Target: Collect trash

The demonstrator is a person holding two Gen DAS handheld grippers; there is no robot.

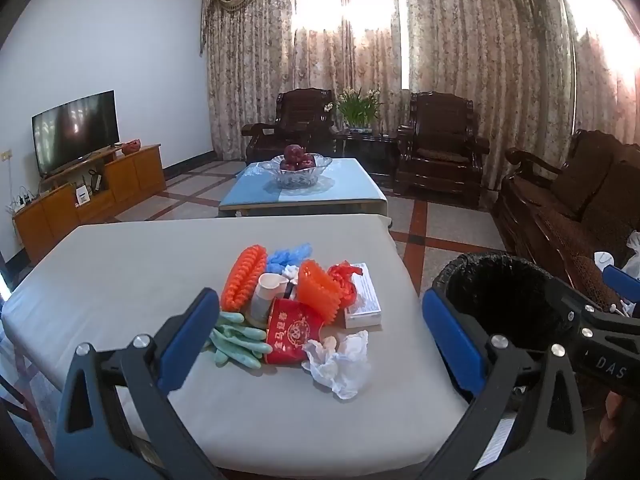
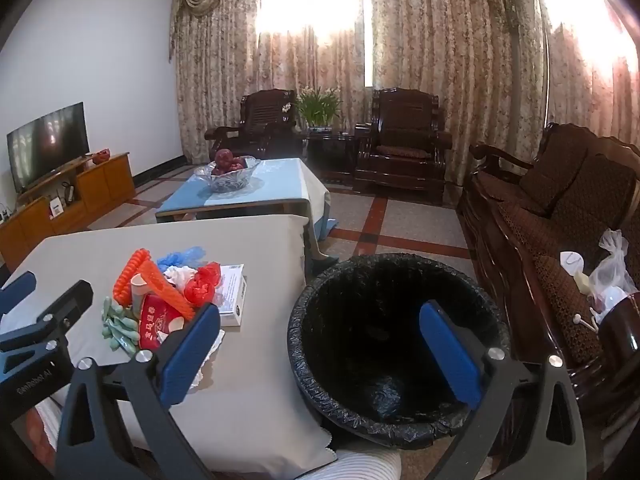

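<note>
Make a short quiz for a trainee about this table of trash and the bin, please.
1. True or false: the bin already holds trash.
2. Which lies nearest the left gripper: a) white box b) green gloves c) blue wad?
3. Fill in: both grippers are ___ and hold nothing.

Key:
1. False; only the black liner shows inside.
2. b; the gloves lie by its left finger.
3. open; the right gripper hangs over the bin's near rim and the table edge.
</note>
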